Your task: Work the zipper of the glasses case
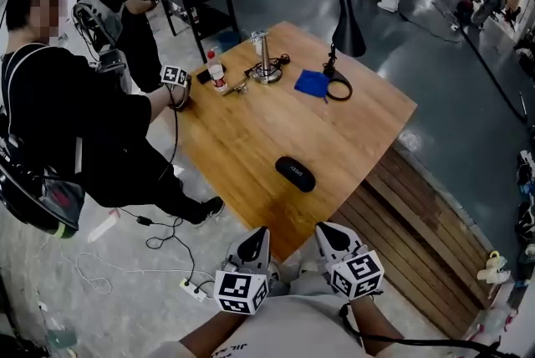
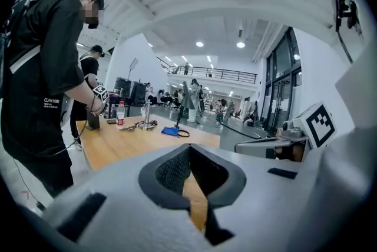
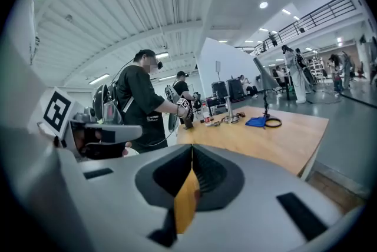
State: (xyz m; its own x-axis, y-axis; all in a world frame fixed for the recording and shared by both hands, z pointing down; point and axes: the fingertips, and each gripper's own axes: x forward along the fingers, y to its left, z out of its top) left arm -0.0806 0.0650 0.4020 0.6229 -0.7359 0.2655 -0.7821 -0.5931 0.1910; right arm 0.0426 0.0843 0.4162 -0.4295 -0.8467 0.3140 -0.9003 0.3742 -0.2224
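The black oval glasses case (image 1: 295, 173) lies closed on the wooden table (image 1: 251, 139), near its front corner. Both of my grippers hover below that corner, close to my body and apart from the case. The left gripper (image 1: 257, 241) is shut with nothing in it; in the left gripper view its jaws (image 2: 188, 149) meet at the tips. The right gripper (image 1: 328, 232) is also shut and empty, and the right gripper view shows its jaws (image 3: 192, 149) pressed together. Neither gripper view shows the case.
Another person (image 1: 75, 130) stands at the table's left edge, resting a gripper (image 1: 175, 80) on it. At the far side are a bottle (image 1: 216, 70), a metal stand (image 1: 266, 63), a blue cloth (image 1: 313, 83) and a black lamp (image 1: 346, 26). Cables and a power strip (image 1: 194, 289) lie on the floor.
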